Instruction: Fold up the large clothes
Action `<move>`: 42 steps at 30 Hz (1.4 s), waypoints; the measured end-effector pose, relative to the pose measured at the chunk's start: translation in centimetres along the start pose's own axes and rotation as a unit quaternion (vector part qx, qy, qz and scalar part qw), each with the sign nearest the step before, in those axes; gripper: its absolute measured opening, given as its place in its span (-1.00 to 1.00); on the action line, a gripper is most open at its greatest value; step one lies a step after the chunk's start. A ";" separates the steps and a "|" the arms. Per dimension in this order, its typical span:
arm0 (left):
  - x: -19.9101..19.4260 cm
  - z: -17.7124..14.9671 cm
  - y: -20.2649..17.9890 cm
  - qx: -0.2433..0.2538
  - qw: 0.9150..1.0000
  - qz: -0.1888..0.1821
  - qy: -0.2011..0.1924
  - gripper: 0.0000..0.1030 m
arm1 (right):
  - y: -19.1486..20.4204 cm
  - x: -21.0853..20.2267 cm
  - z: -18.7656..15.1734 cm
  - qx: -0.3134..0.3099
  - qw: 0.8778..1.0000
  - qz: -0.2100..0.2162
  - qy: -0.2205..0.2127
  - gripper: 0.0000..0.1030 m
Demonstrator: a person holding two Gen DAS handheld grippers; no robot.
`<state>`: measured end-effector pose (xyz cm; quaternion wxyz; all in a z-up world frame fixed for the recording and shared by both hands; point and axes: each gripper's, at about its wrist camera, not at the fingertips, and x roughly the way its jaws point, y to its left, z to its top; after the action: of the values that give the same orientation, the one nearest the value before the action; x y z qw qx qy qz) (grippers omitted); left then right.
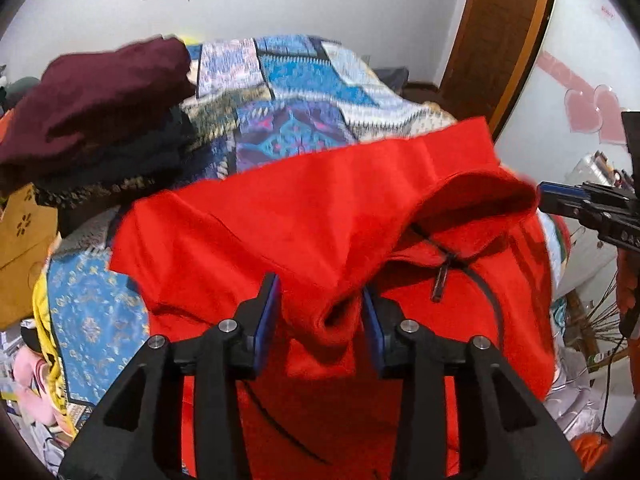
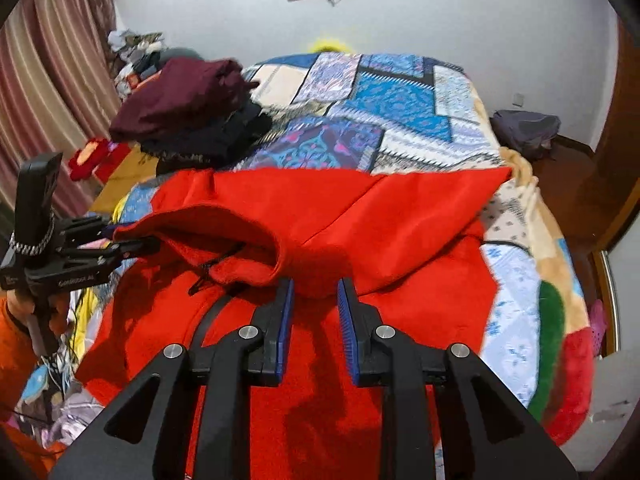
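Observation:
A large red hooded jacket (image 1: 320, 208) with a black zipper lies spread on the bed, its upper part folded over toward me. My left gripper (image 1: 322, 300) stands with its blue pads apart and a bunched fold of the red fabric loose between them. In the right wrist view the same red jacket (image 2: 360, 216) covers the bed's near end. My right gripper (image 2: 316, 292) is narrowly open at the folded edge, with a little red fabric sagging between its tips. Each gripper shows in the other's view: the right gripper (image 1: 560, 196) and the left gripper (image 2: 136, 246) at the hood's rim.
A blue patchwork blanket (image 2: 400, 100) covers the bed. A stack of maroon and dark clothes (image 2: 180, 96) sits at the bed's far left. Striped curtains (image 2: 48, 80) hang on the left, a wooden door (image 1: 500, 40) stands on the right, a grey bag (image 2: 524, 128) lies on the floor.

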<state>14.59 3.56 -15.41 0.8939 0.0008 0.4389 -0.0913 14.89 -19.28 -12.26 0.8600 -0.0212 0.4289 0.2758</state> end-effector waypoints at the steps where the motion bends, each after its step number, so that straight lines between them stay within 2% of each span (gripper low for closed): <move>1: -0.7 0.3 0.1 0.000 1.000 0.001 -0.009 -0.27 | -0.4 -0.4 0.3 0.008 1.000 -0.002 -0.006 -0.50; 4: -2.2 1.6 0.5 -0.004 0.999 0.008 -0.035 -0.26 | -1.2 -1.3 1.1 0.036 0.999 -0.002 -0.030 -0.20; 8: -3.3 3.8 1.5 -0.008 0.997 0.030 -0.071 -0.21 | -1.4 -1.3 3.0 0.038 0.997 -0.021 -0.059 -0.19; 11: -2.3 5.2 2.7 -0.018 0.996 0.040 -0.076 -0.15 | -1.6 -0.3 4.6 0.046 0.997 -0.020 -0.060 -0.16; 14: 0.4 5.6 4.0 -0.049 0.996 0.046 -0.053 -0.13 | -1.0 1.9 5.5 0.043 0.998 -0.016 -0.050 0.01; 18: 4.5 3.4 5.1 -0.119 0.993 0.007 0.005 -0.13 | 0.2 5.2 4.1 0.041 0.999 -0.015 0.000 0.01; 21: 6.2 0.9 4.5 -0.126 0.991 -0.004 0.034 -0.13 | 0.9 6.4 1.8 0.030 0.999 -0.004 0.027 0.01; 22: 6.6 0.0 4.2 -0.120 0.992 -0.004 0.042 -0.11 | 1.1 6.7 0.7 0.022 0.999 -0.013 0.039 0.01; 23: 6.7 -0.7 3.9 -0.112 0.993 0.000 0.046 0.02 | 1.2 6.8 0.1 0.016 0.999 -0.021 0.045 0.01; 27: 5.9 -3.2 2.5 -0.068 0.996 0.047 0.017 0.30 | 1.3 5.8 -2.3 -0.006 0.997 -0.058 0.050 0.02; 31: 4.3 -4.0 2.5 -0.068 0.996 0.060 0.004 0.30 | 1.1 4.4 -2.8 0.002 0.997 -0.061 0.056 0.08; 36: 1.7 -4.0 4.2 -0.103 0.991 0.080 -0.021 0.30 | 0.1 3.5 -2.2 0.031 0.997 -0.039 0.056 0.08; 42: -0.4 -2.7 8.7 -0.166 0.979 0.100 -0.058 0.30 | -1.6 1.7 0.0 0.072 0.996 -0.047 0.009 0.08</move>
<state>13.65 12.42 -17.43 0.9103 -0.1087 0.3929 0.0724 16.48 -19.87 -13.89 0.8672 0.0179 0.4541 0.2036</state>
